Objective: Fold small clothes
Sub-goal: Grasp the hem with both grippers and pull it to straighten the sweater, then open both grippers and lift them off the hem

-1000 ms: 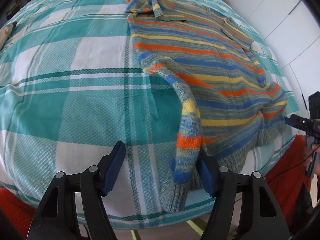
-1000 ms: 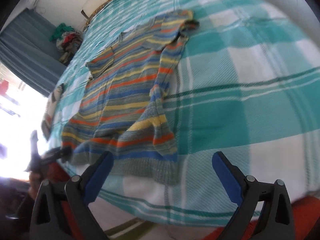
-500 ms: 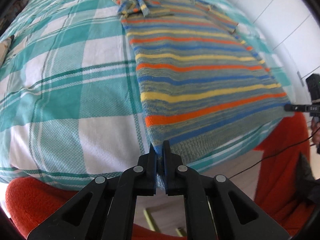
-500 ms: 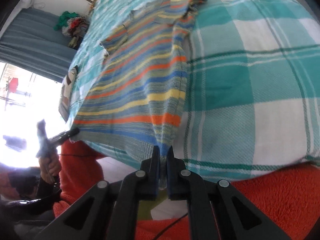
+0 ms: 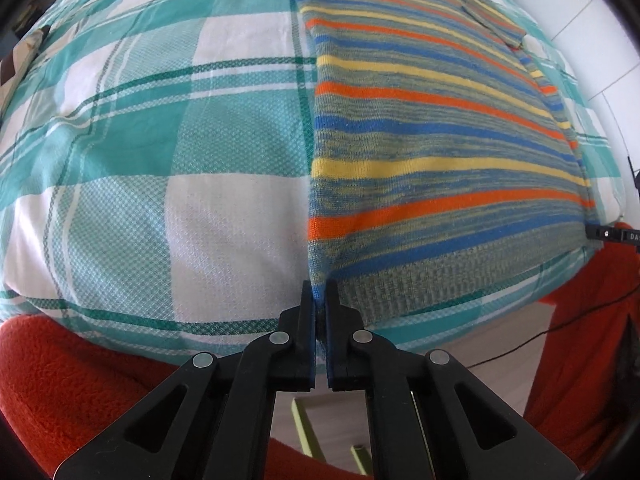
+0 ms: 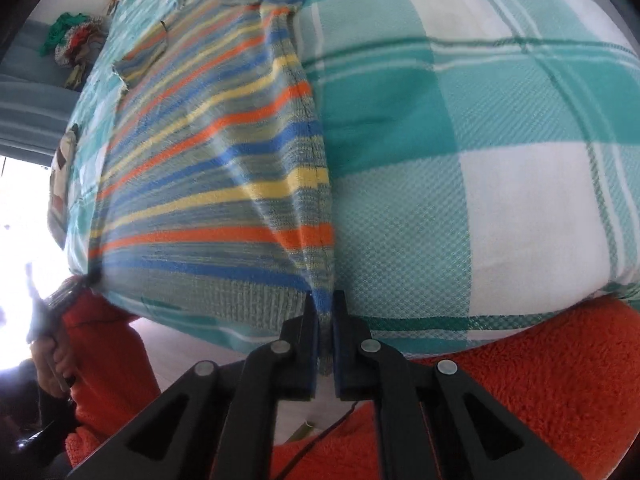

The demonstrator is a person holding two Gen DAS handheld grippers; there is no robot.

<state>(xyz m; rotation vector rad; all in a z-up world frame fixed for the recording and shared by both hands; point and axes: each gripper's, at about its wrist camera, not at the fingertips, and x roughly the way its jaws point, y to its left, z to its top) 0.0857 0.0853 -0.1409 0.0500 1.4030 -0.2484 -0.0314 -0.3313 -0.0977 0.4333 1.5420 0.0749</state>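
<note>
A striped knit sweater (image 5: 432, 152) in grey, blue, yellow and orange lies stretched flat on a teal and white plaid bed cover (image 5: 160, 152). My left gripper (image 5: 319, 292) is shut on the sweater's near left hem corner at the bed's edge. In the right wrist view the sweater (image 6: 208, 184) runs away to the upper left, and my right gripper (image 6: 326, 304) is shut on its near right hem corner. The right gripper's tip also shows at the far right of the left wrist view (image 5: 612, 235). The sleeves are tucked near the collar.
An orange fleece blanket (image 6: 520, 380) hangs below the bed's near edge. A pile of clothes (image 6: 72, 40) sits on a grey-blue sofa at the far left. White cupboard doors (image 5: 580, 20) stand beyond the bed.
Both grippers went from open above the rumpled sweater to shut on its hem corners. The sweater has been pulled straight and flat toward the bed's near edge.
</note>
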